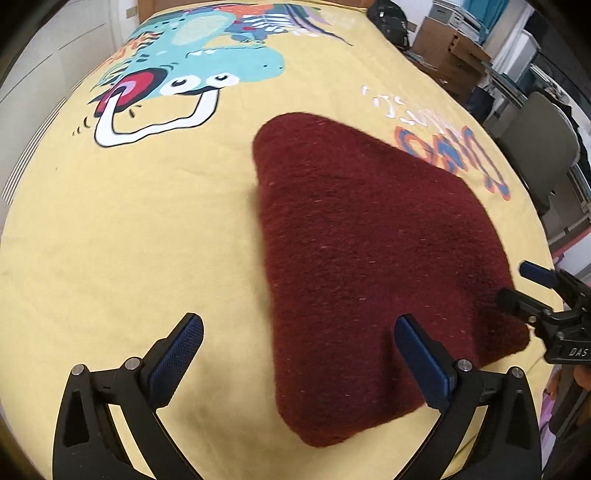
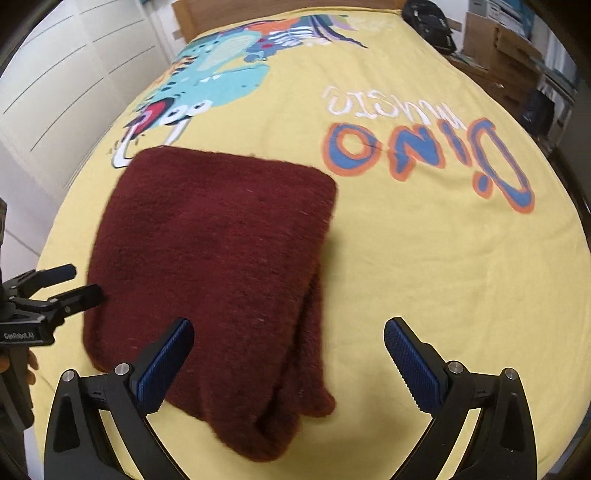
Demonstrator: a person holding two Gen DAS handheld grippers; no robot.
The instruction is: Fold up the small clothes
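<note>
A dark red fuzzy knit garment (image 1: pixel 369 258) lies folded in a thick stack on the yellow dinosaur bedsheet (image 1: pixel 129 240); it also shows in the right wrist view (image 2: pixel 221 258), with layered folds along its right edge. My left gripper (image 1: pixel 299 354) is open and empty, hovering over the garment's near left corner. My right gripper (image 2: pixel 288 354) is open and empty over the garment's near right corner. Each gripper shows in the other's view, the right one (image 1: pixel 524 288) at the garment's right edge, the left one (image 2: pixel 74 284) at its left edge, both open.
The sheet (image 2: pixel 443 277) covers a bed printed with a teal dinosaur (image 1: pixel 207 62) and "Dino" lettering (image 2: pixel 424 155). Cardboard boxes (image 1: pixel 450 51), a black bag (image 2: pixel 428 22) and a grey chair (image 1: pixel 539 147) stand to the right of the bed. White panels (image 2: pixel 55 92) stand to the left.
</note>
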